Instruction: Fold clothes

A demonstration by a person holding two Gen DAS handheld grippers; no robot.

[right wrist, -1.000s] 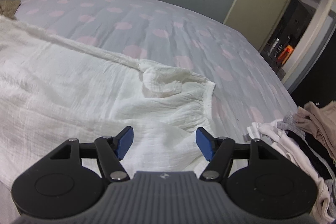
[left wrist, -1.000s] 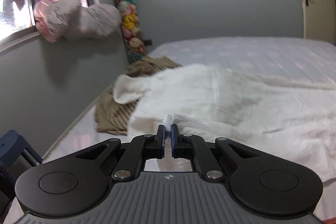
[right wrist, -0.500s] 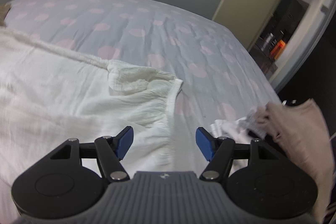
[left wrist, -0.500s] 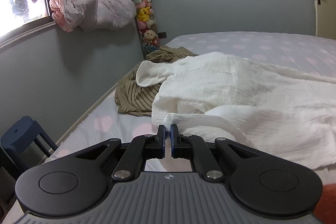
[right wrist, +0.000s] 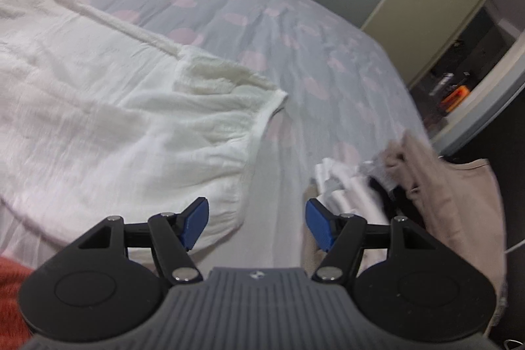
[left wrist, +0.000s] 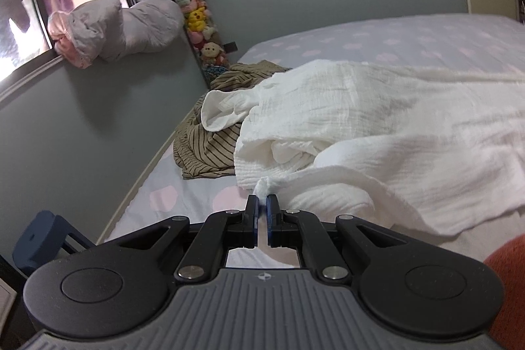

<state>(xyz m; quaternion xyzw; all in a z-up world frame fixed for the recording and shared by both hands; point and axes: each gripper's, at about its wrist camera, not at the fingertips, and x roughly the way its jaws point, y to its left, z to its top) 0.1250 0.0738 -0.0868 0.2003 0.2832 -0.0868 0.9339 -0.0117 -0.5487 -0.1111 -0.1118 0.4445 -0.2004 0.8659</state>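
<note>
Bed (right wrist: pixel 295 31), right gripper (right wrist: pixel 257 223) shifted right.

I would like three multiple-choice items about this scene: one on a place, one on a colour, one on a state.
1. Where does the striped garment lie?
A. on the bed near the wall
B. on the floor
C. on the windowsill

2. What colour is the garment being handled?
A. white
B. black
C. green

3. How is the left gripper?
A. wide open
B. shut on the white garment
C. shut on nothing

Answers: 1 A, it lies beside the wall edge. 2 A, the crinkled cloth is white. 3 B, a white tuft sits pinched between its fingers.
</note>
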